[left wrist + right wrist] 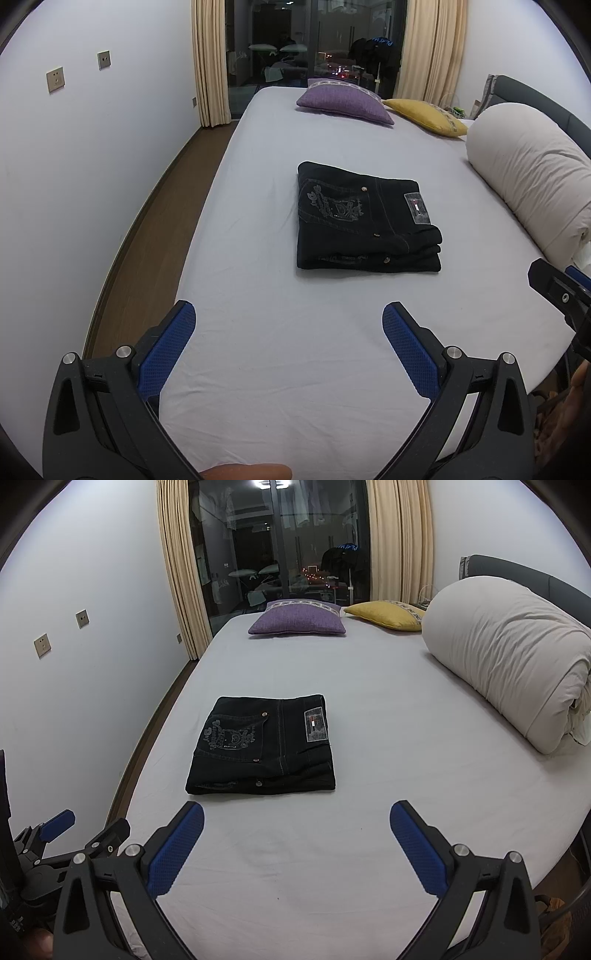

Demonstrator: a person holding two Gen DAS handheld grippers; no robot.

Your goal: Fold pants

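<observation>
Black jeans (pixel 364 218) lie folded into a compact rectangle in the middle of the bed, with the embroidered back pocket and waist label facing up. They also show in the right wrist view (pixel 264 747). My left gripper (pixel 289 317) is open and empty, held above the sheet well short of the jeans. My right gripper (pixel 296 814) is open and empty, just short of the jeans' near edge. The right gripper's finger (pixel 557 288) shows at the right edge of the left wrist view; the left gripper (pixel 70 834) shows at the lower left of the right wrist view.
The bed has a pale sheet (pixel 295 369). A rolled cream duvet (pixel 509 664) lies along the right side. A purple cushion (pixel 299 622) and a yellow cushion (pixel 388 614) sit at the far end. A wall (pixel 92 166) and wooden floor strip (pixel 147 229) run along the left.
</observation>
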